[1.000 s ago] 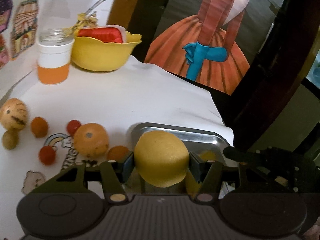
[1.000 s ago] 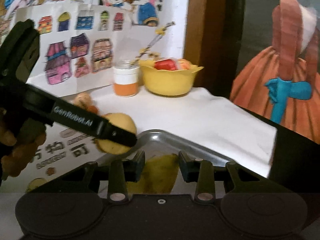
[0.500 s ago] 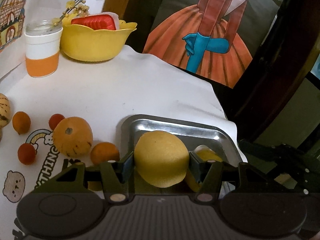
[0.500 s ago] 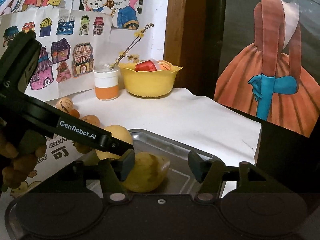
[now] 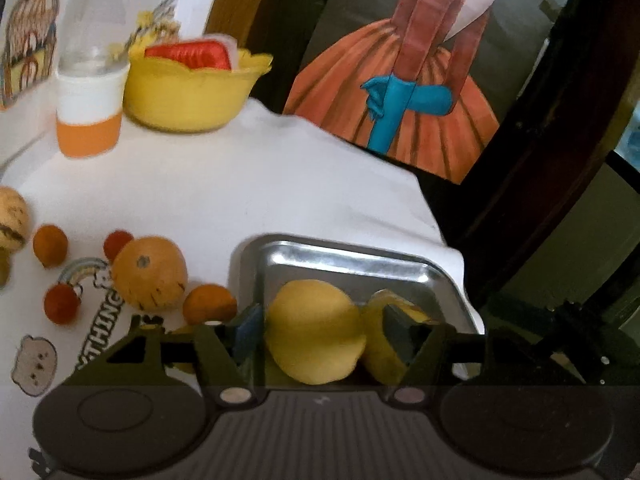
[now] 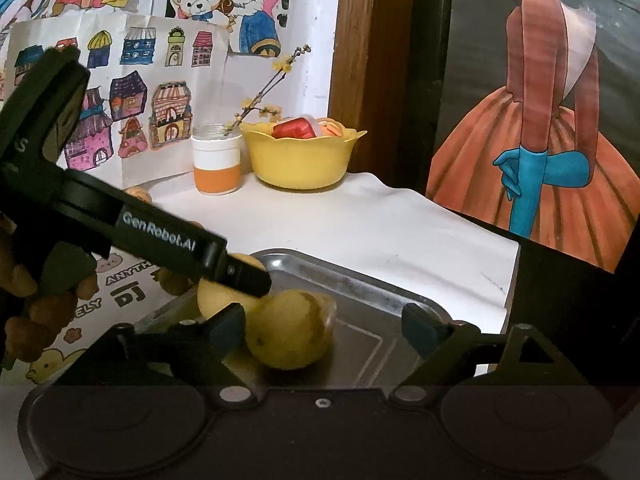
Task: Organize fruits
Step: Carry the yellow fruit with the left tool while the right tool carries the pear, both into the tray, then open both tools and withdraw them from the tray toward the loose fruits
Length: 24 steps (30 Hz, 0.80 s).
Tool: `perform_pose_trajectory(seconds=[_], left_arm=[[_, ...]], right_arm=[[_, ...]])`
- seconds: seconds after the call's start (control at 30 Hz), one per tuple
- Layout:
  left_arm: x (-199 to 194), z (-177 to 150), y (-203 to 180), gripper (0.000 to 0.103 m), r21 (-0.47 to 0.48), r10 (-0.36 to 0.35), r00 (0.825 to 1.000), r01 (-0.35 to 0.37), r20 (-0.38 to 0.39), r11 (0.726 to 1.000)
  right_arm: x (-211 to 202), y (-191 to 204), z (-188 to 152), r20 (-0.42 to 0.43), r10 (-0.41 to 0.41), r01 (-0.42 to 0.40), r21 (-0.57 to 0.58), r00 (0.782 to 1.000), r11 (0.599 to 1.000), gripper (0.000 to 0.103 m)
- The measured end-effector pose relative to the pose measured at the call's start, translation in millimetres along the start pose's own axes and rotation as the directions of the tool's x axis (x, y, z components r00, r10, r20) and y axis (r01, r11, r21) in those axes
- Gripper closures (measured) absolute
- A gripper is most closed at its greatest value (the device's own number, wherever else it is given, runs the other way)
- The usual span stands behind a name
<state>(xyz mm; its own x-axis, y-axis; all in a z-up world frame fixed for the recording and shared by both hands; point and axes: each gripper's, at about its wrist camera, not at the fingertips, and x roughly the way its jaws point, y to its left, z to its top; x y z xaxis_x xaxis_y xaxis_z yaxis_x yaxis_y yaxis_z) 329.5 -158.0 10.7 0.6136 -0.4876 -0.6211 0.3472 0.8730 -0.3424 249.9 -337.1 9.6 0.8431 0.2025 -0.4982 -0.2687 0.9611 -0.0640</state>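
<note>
Tongs: my left tongs (image 5: 320, 340) gripped a lemon (image 5: 314, 332) over the tray (image 5: 344, 260) at lower centre; my right tongs (image 6: 324, 330) gaped beside another lemon (image 6: 290, 330).

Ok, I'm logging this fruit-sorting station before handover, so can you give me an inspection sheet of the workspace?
Surface: white-clothed table, printed pictures at its left.
Job's things: silver metal tray holds a smooth yellow fruit and a browner yellow fruit; large orange fruit and small orange and red fruits lie loose left of the tray.
Clutter: yellow scalloped bowl, white-and-orange jar with a twig, at the back.
Grippers: left gripper straddles the smooth yellow fruit, grip unclear; right gripper open.
Cables: nothing seen.
Surroundings: house drawings, orange-dress painting.
</note>
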Motion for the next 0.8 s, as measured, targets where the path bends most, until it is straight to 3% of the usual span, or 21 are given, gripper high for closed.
perform_pose_trajectory(seconds=[0.2, 0.37, 0.63, 0.8], left_arm=[[-24, -2, -4, 0.017, 0.011, 0.010, 0.999, -0.010, 0.049, 1.000], [-47, -6, -3, 0.003, 0.011, 0.035, 0.994, -0.037, 0.104, 0.999], [-93, -22, 4, 0.001, 0.009, 0.089, 0.978, -0.092, 0.187, 0.996], [-114, -30, 9, 0.001, 0.027, 0.108, 0.975, -0.116, 0.194, 0.993]], right_arm=[[-17, 7, -1, 0.027, -0.010, 0.009, 0.020, 1.000, 1.000, 0.002], [-37, 12, -4, 0.059, -0.018, 0.016, 0.040, 0.998, 0.999, 0.001], [-72, 23, -9, 0.068, -0.022, 0.020, 0.029, 0.997, 0.999, 0.001], [-92, 32, -11, 0.066, -0.017, 0.016, 0.022, 0.998, 1.000, 0.001]])
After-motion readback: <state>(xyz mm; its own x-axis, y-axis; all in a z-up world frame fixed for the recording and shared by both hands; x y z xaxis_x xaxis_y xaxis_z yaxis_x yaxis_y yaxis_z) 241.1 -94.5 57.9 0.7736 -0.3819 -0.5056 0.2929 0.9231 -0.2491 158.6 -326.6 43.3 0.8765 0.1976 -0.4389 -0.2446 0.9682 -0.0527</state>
